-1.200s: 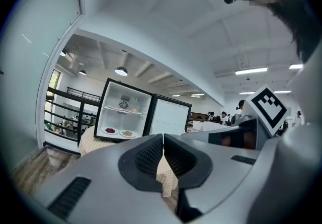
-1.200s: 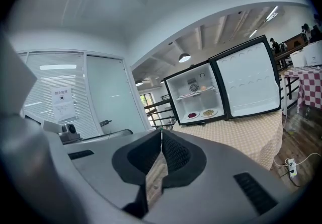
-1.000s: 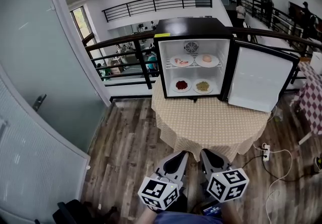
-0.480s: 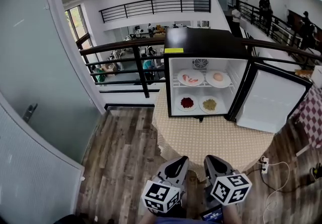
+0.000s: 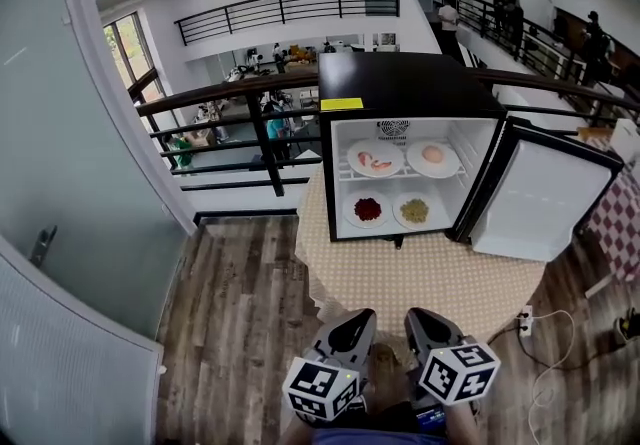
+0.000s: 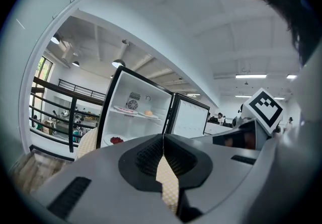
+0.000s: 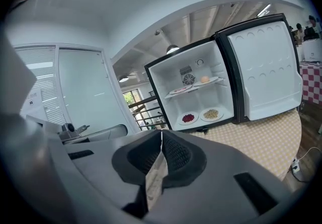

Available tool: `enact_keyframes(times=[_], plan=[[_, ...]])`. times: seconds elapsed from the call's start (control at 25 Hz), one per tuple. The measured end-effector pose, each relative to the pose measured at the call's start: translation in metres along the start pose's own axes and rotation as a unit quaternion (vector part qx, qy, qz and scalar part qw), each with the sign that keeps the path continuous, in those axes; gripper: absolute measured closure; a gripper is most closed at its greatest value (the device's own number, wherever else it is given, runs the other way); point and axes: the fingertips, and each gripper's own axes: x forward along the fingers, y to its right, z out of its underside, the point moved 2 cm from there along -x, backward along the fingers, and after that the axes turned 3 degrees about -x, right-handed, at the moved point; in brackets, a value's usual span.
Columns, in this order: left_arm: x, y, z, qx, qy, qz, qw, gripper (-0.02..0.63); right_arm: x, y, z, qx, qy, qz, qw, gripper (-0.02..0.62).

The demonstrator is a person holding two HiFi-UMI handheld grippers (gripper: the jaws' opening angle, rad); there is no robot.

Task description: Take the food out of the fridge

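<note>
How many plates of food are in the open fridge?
4. Upper shelf: left plate, right plate. Bottom: red-food plate, yellowish-food plate. None seems hidden.

The fridge [image 5: 410,83] stands at the far edge of the round surface [image 5: 420,278]. Its door [image 5: 540,198] is swung open to the right, past the surface's right edge. On the shelf [image 5: 400,174] inside lie the upper left plate [image 5: 375,159] and the upper right plate [image 5: 434,156]. Below them, on the fridge's bottom, lie the lower left plate [image 5: 368,209] and the lower right plate [image 5: 414,210]. A railing [image 5: 250,98] runs behind the surface. A power strip [image 5: 524,318] lies on the floor [image 5: 240,313] to the surface's right. The left gripper [image 5: 352,325] and the right gripper [image 5: 422,323] hang side by side before the near edge.
</note>
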Motion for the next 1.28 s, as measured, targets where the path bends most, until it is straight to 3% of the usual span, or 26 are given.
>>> enact_keyframes(times=[0.6, 1.08, 1.28], plan=[[0.035, -0.023, 0.0, -0.018, -0.007, -0.013, 0.9997, 0.589, 0.036, 0.024, -0.016, 0.031, 0.0, -0.014, 0.999, 0.574], [0.135, -0.071, -0.03, -0.035, 0.002, -0.028, 0.999, 0.588, 0.122, 0.082, -0.085, 0.044, 0.009, -0.034, 0.998, 0.574], [0.165, -0.092, -0.036, -0.044, -0.015, -0.042, 0.9981, 0.588, 0.151, 0.092, -0.102, 0.051, 0.004, -0.051, 0.997, 0.574]])
